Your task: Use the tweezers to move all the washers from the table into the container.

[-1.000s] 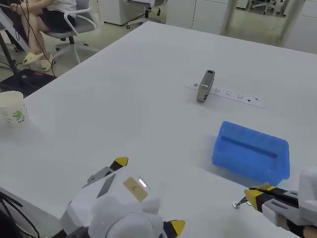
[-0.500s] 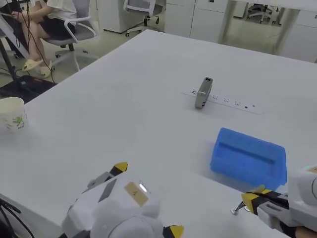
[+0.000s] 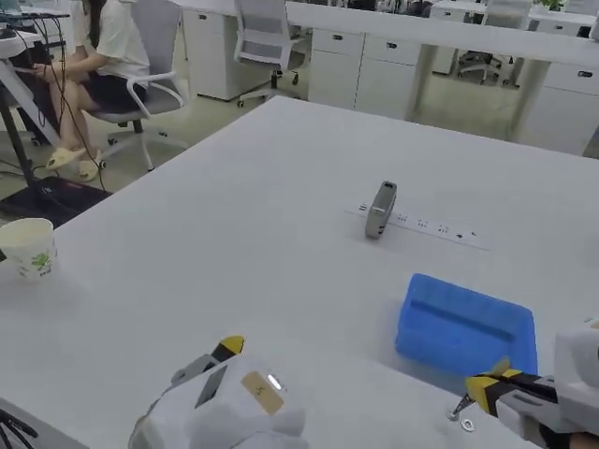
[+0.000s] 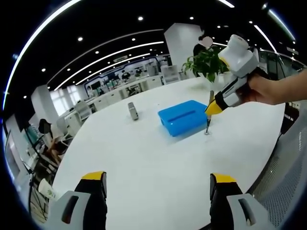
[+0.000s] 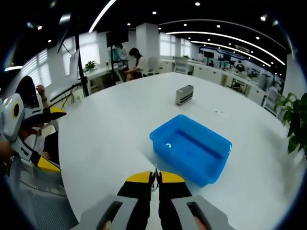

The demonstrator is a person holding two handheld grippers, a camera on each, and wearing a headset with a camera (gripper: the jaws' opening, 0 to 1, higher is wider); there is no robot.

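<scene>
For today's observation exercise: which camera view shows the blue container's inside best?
The right gripper view: the blue container is near, central, with rim and floor plain. The head view shows the container smaller, at a slant; the left gripper view shows the container small and distant.

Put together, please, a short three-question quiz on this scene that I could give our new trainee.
1. True or false: the left gripper is shut on the tweezers.
2. Where does the washer in the head view lie relative to the blue container? A) inside it B) on the table outside it, by the tweezers' tips C) balanced on its rim
3. Short answer: which gripper holds the tweezers?

Key: 1 false, the left gripper is open and empty; 2 B; 3 the right gripper.
</scene>
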